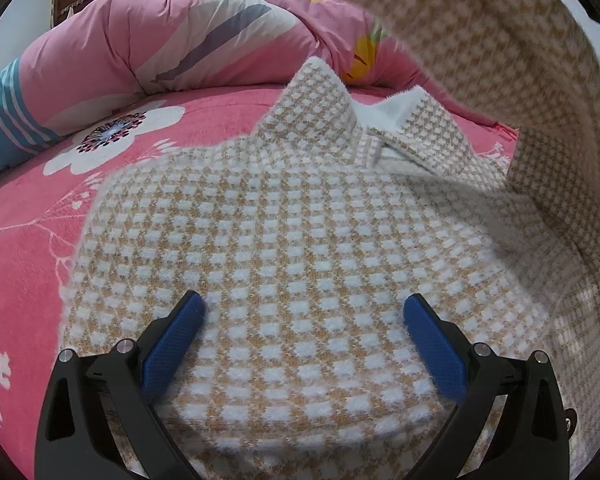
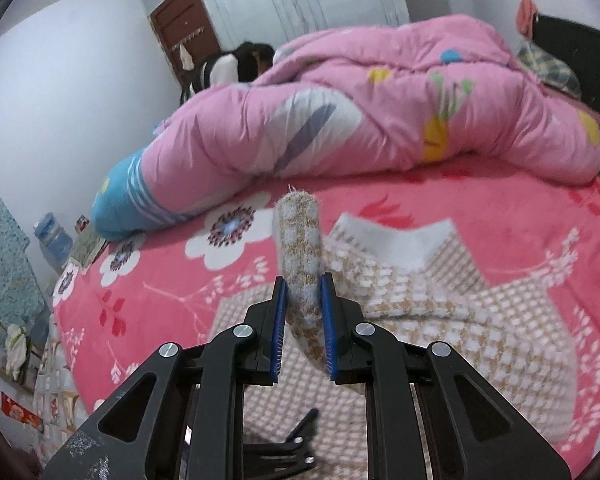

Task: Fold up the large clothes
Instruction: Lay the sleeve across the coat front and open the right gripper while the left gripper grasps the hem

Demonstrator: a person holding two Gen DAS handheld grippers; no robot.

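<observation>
Left wrist view, left to right:

- Bed sheet (image 1: pixel 28 216): bright pink fleece with white flower print, covering the bed; bare at the left edge.
- Quilt (image 1: pixel 112 52): pink, with a blue striped end at far left, bunched along the back of the bed.
- Left tool (image 1: pixel 304 312): black frame, blue pads; its two fingers (image 1: pixel 172 344) stand wide apart, nothing between them, low over the garment. Whether the tips touch the cloth cannot be told.
- Checked garment (image 1: pixel 300 248): tan and white knit, lying flat on the sheet under the left tool, collar pointing toward the quilt.
- Raised sleeve (image 1: pixel 520 92): same cloth, lifted in an arc over the right side of the garment, blurred.

Right wrist view, left to right:

- Water bottle (image 2: pixel 54 240): blue, on the floor beside the bed, far left.
- Sheet (image 2: pixel 148 280) and quilt (image 2: pixel 340 108): as above, quilt heaped across the far half of the bed.
- Person (image 2: pixel 240 64): partly hidden behind the quilt, near a brown door (image 2: pixel 184 24).
- Right tool (image 2: pixel 303 284): fingers nearly together, clamped on a rolled fold of the sleeve (image 2: pixel 300 232), which stands up past the fingertips.
- Garment body (image 2: pixel 440 292): spread on the sheet below and to the right of the right tool, white collar lining showing.
- Left tool (image 2: pixel 296 436): seen small and dark at the bottom edge, over the garment.
</observation>
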